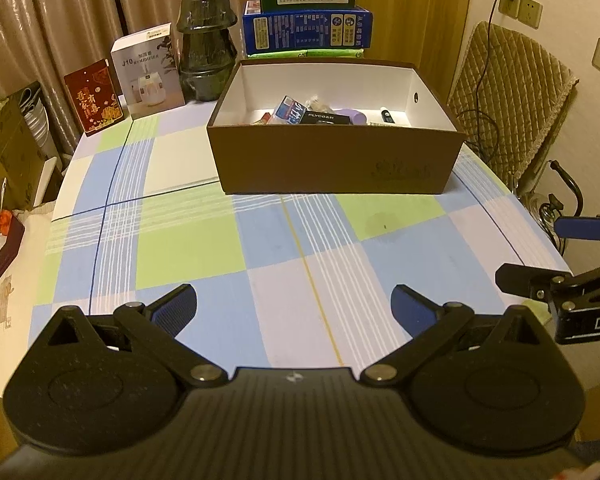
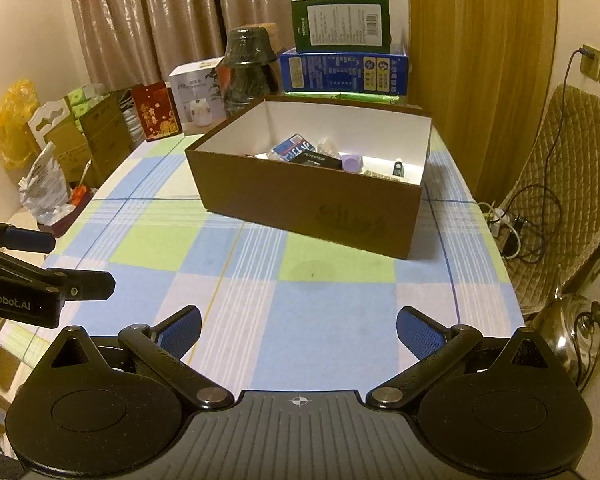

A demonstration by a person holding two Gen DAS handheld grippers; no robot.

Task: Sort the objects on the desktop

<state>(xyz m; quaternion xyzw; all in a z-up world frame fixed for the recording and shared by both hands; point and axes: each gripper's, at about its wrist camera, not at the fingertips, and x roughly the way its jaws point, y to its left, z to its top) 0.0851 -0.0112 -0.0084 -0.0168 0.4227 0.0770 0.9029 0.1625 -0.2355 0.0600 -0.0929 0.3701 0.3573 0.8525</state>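
Since the tabletop (image 1: 260, 248) looks bare, everything's already in the brown box (image 1: 336, 160) straight ahead; left gripper (image 1: 294, 304) and right gripper (image 2: 299, 326) both spread, empty, roughly equally near.

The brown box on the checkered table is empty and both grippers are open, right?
Not quite. The brown box isn't empty: the right wrist view shows small packets and a purple thing inside. It does sit on the checkered table, and the left gripper and right gripper are open.

Warm dim indoor light, strong fisheye bending at edges, dark vignetted corners, mostly sharp
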